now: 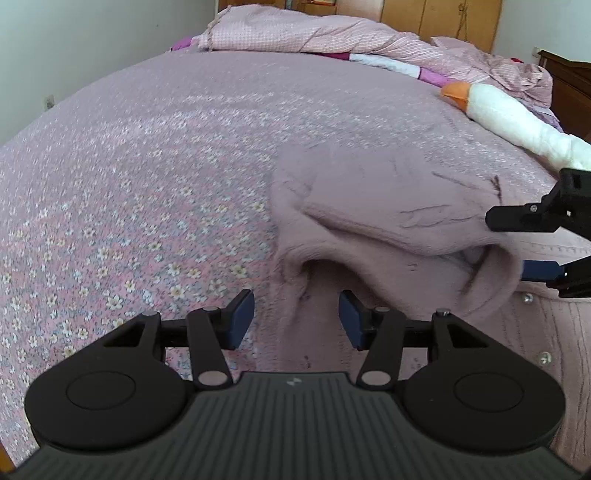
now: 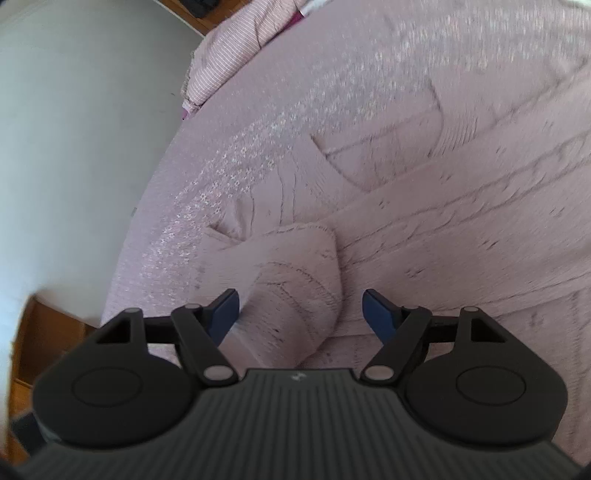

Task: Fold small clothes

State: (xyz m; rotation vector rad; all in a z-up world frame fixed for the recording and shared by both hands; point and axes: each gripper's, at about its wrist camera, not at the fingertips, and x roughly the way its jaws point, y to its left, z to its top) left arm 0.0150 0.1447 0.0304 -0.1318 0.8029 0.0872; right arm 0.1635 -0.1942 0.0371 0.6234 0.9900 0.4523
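Note:
A pink knitted cardigan (image 1: 369, 192) with small buttons (image 1: 528, 297) lies on the flowered bedspread (image 1: 129, 206). One sleeve (image 1: 491, 280) is folded over the body and arches up at its bend. My left gripper (image 1: 295, 314) is open, low over the cardigan's left edge, with nothing between its pads. My right gripper (image 1: 524, 243) enters from the right, open, its fingers above and below the folded sleeve. In the right wrist view, the right gripper (image 2: 301, 310) stands open around the sleeve's raised fold (image 2: 295, 280), and the cardigan's body (image 2: 443, 221) spreads beyond.
A white plush goose with an orange beak (image 1: 509, 114) lies at the bed's far right. A bunched pink quilt (image 1: 295, 33) fills the head of the bed. A pale wall (image 2: 74, 147) and wooden floor (image 2: 37, 332) border the bed's left side.

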